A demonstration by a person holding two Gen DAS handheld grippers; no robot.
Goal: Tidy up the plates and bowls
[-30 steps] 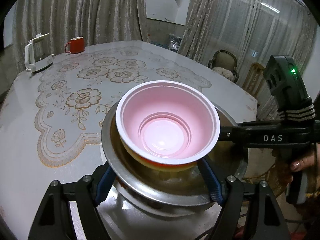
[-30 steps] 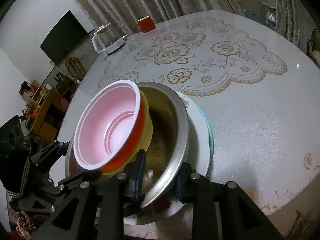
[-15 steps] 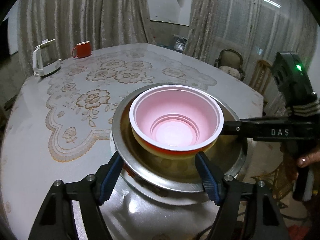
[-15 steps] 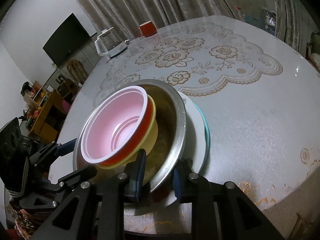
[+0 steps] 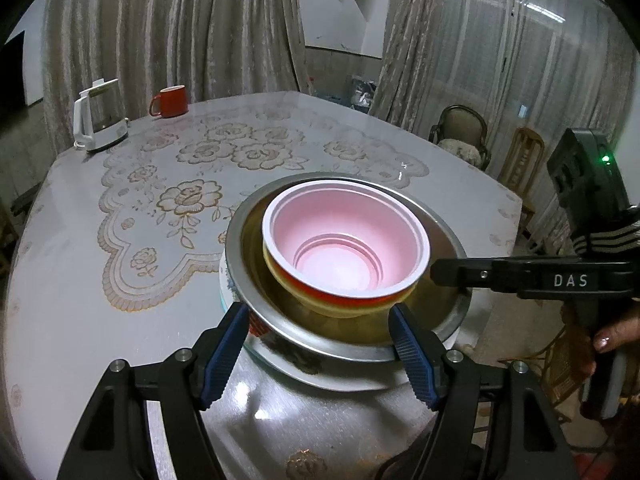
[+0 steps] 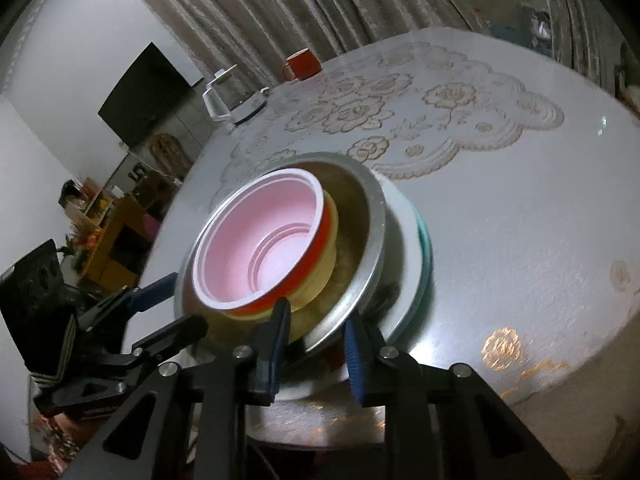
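Two claws flank one stack near the table [image 5: 60, 280] edge: left claw [image 5: 318, 344] spread wide and right claw [image 6: 316, 336] apart, both straddling the steel bowl [image 5: 448, 240] rim. Far ahead-left stand a kettle [image 5: 98, 120] and mug [image 5: 172, 101]. Since a second ago the stack has dropped level onto the plate [image 6: 408, 232]; pink bowl [image 5: 344, 240] nested inside. Open cloth lies beyond.

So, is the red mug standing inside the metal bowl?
No, the red mug stands far back on the table beside the white kettle, while the metal bowl holds only stacked bowls.
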